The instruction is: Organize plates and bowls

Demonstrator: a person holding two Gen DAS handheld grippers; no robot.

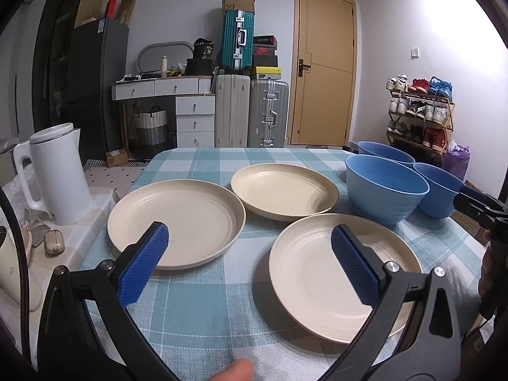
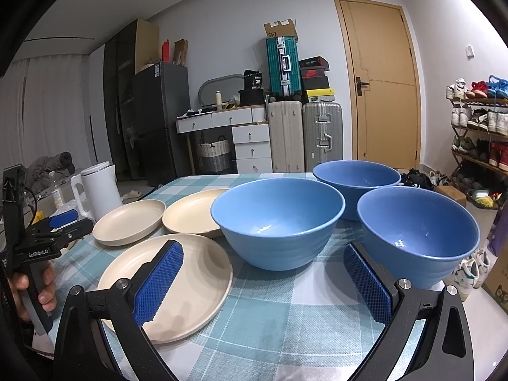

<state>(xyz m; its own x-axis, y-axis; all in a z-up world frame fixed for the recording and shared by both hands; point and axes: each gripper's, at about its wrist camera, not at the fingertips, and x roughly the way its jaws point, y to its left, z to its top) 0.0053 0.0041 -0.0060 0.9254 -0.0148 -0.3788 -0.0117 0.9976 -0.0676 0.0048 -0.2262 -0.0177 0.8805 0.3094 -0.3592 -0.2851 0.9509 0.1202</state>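
Three cream plates lie apart on the checked tablecloth: a left plate, a far plate and a near plate. Three blue bowls stand upright to their right: a middle bowl, a far bowl and a right bowl. My left gripper hovers open above the near edges of the left and near plates, holding nothing. My right gripper is open and empty, low over the cloth between the near plate and the right bowl.
A white kettle stands on a side surface left of the table. A hand grips the left tool's handle at the table's left edge. Suitcases, drawers, a door and a shoe rack stand far behind.
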